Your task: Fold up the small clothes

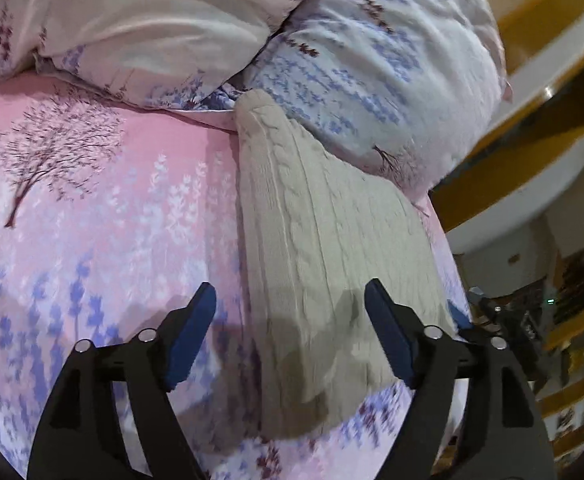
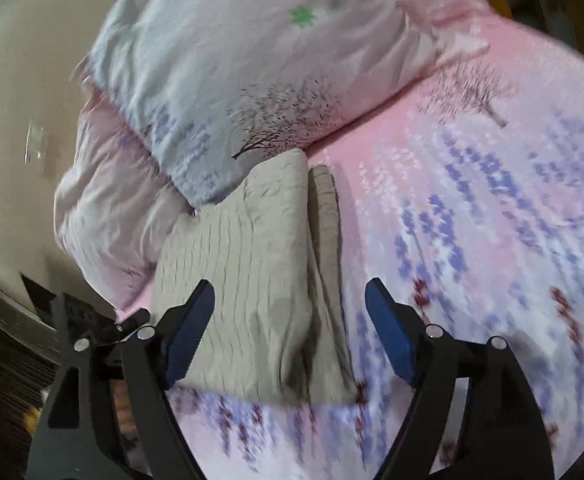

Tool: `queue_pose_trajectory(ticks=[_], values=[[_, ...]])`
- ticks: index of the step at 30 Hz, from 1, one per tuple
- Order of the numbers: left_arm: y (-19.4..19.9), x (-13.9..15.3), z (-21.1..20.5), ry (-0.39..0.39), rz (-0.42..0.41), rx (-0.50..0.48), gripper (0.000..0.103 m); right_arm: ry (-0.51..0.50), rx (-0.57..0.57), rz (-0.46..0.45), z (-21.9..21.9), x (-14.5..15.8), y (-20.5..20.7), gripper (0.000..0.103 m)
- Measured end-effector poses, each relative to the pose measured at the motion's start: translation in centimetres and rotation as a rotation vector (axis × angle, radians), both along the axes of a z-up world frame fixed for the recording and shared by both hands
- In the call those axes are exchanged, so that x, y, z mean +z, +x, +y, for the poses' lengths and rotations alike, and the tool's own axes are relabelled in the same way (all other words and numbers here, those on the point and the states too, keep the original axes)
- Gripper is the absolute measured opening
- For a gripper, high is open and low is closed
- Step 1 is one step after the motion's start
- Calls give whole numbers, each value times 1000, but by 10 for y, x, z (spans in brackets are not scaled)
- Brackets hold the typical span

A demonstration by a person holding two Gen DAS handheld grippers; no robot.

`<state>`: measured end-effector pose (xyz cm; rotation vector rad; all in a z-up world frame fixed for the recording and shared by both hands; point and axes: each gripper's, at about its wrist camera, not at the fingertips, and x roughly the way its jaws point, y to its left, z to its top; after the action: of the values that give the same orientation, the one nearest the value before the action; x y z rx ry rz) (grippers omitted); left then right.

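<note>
My left tongs (image 1: 289, 334) stand apart with nothing between the blue pads (image 1: 189, 344), hovering just over the near end of the beige knit sweater (image 1: 324, 248). The sweater lies on the pink flowered bedsheet (image 1: 103, 216), folded into a long narrow strip that runs away from me to the piled duvet (image 1: 372, 80), its far tip tucked against it. I'd say it sits there because the sheet is the only flat working surface and the duvet is shoved to the head of the bed to clear it. My right tongs (image 2: 289, 334) are apart too, holding nothing, one pad over the knit and the other over bare sheet. From this side a darker folded-in layer shows along the strip's right edge. Both tongs at the near end look like a setup for the next fold, near end toward far end; that's my guess. Frames are motion-blurred. No brand, label or legible writing anywhere that I can make out.
</note>
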<state>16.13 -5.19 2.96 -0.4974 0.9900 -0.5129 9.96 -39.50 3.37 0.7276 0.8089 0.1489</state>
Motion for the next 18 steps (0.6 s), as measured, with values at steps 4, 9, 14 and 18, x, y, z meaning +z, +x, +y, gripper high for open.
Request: queue_pose_trajectory(ticks=[4,9,14,18], values=[[23,-9,-8,7,61,1,79,74,26,69,-3,-16,33,77],[43,-17,-22,-5,77,-23,79,60,65,98,6,-26,52,74],[53,-21,-35,-42,84,-59,69,101,107,98,11,-31,56,60],[56,-24,-38,-73,81,-46,56,138,126,97,14,-35,57,34]])
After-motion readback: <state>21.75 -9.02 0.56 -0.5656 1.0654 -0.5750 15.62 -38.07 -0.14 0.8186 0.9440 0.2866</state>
